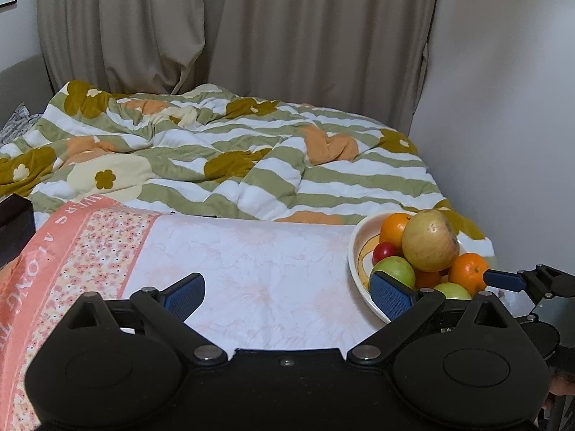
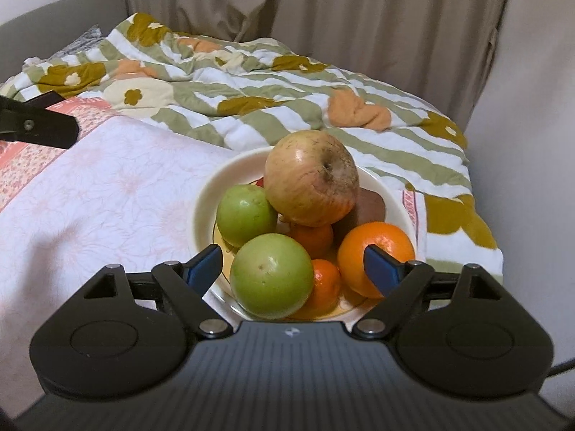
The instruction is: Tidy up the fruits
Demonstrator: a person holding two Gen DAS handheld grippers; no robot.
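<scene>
A cream bowl [image 2: 205,194] sits on the pink sheet, heaped with fruit. A large yellow-red apple [image 2: 311,177] lies on top, with two green apples [image 2: 271,274] [image 2: 246,215], oranges [image 2: 375,248] and small tangerines [image 2: 325,280] around it. My right gripper [image 2: 293,264] is open and empty, its jaws spread just above the near green apple. My left gripper [image 1: 287,292] is open and empty over the sheet, left of the bowl [image 1: 355,251]. In the left wrist view the big apple [image 1: 429,240], a small red fruit [image 1: 382,251] and the right gripper's fingertip [image 1: 503,279] show.
The bowl stands near the right end of a pink floral sheet [image 1: 251,269]. A rumpled green-striped quilt [image 1: 215,158] covers the bed behind. A white wall [image 1: 503,107] is close on the right, curtains [image 1: 251,25] at the back. A dark box [image 1: 14,222] sits at far left.
</scene>
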